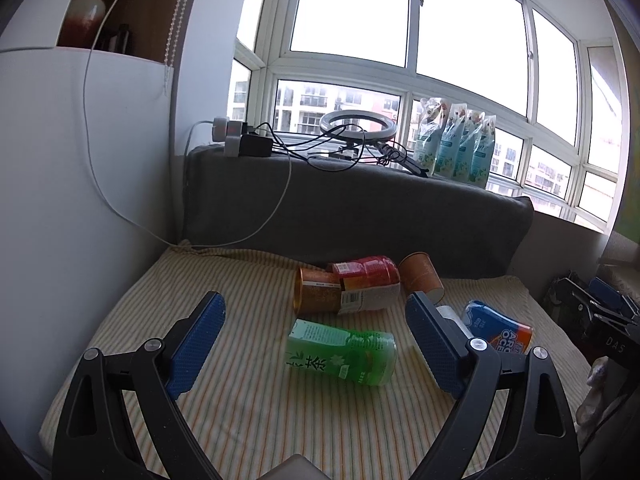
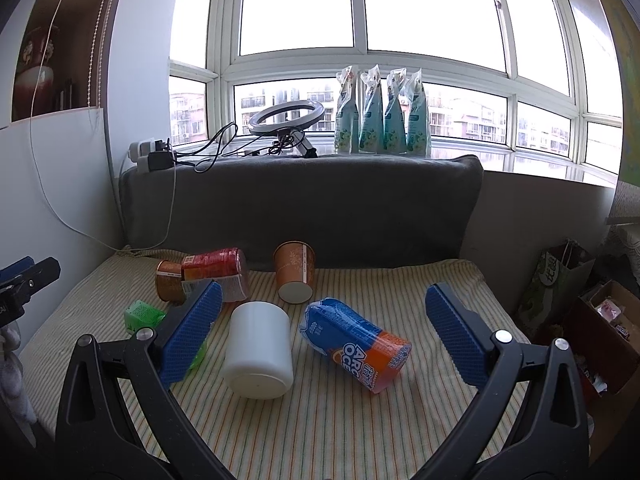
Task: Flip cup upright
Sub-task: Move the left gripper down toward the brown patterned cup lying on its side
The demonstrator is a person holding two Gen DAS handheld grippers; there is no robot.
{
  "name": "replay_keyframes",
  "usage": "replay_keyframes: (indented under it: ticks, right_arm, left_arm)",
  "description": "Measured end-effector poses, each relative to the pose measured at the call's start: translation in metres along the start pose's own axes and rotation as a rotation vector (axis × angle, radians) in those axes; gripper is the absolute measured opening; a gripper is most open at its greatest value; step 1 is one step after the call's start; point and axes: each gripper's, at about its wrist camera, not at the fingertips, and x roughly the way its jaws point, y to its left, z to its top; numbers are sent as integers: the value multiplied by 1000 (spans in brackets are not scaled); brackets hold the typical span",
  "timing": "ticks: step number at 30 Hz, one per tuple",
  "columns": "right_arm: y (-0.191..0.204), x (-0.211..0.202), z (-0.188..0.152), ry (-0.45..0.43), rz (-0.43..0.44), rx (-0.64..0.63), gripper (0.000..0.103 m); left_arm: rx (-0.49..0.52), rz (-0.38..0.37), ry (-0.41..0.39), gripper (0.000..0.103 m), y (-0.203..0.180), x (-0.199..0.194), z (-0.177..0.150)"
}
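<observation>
Bright bay window (image 2: 360, 20) behind grey cushion (image 2: 300, 208)

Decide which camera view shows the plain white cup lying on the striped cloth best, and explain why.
The right wrist view: the plain white cup lies whole between the open jaws. In the left wrist view only a sliver of it shows behind the right-hand blue pad.

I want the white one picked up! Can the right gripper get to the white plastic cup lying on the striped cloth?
Probably yes. The right gripper is open, and the white plastic cup lies straight ahead between its fingers with nothing in front.
</observation>
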Motion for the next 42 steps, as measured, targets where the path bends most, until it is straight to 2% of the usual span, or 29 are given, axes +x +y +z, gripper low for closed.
replay_keyframes:
  ticks: [3, 7, 11, 14, 16, 18, 20, 23, 27, 31, 34, 37, 42]
  right_arm:
    - [-1, 2, 0, 5, 2, 1, 103]
    - [-4, 5, 0, 10, 4, 10, 103]
    - [-7, 10, -2, 24, 10, 5, 103]
    - [-11, 12, -3, 27, 13, 10, 103]
    - [-14, 14, -4, 32, 17, 17, 103]
    - [-18, 18, -4, 40, 19, 22, 103]
    - [-21, 20, -6, 46, 21, 27, 103]
    - [-26, 25, -8, 59, 23, 33, 103]
    - [-30, 37, -13, 88, 16, 49, 103]
    - [-35, 51, -17, 119, 4, 66, 103]
    - [-35, 61, -18, 133, -19, 71, 103]
    - [-37, 71, -18, 152, -33, 90, 103]
    - [-39, 88, -14, 176, -48, 140, 103]
  left_arm:
    - [-52, -27, 75, 92, 6, 17, 3]
    - [-177, -89, 188, 92, 18, 44, 9]
    - [-258, -136, 246, 92, 23, 66, 17]
    - [-241, -127, 255, 91, 24, 80, 25]
    - [-173, -140, 264, 91, 20, 90, 31]
    - [-74, -187, 284, 91, 14, 100, 37]
    - [84, -241, 320, 90, 3, 109, 42]
    - [302, -226, 356, 85, -8, 124, 51]
    - [454, -284, 452, 84, -12, 148, 65]
    - [653, -286, 538, 80, -29, 169, 63]
    - [773, -281, 631, 80, -39, 187, 55]
    - [846, -321, 719, 80, -45, 201, 49]
    - [975, -327, 788, 80, -54, 227, 39]
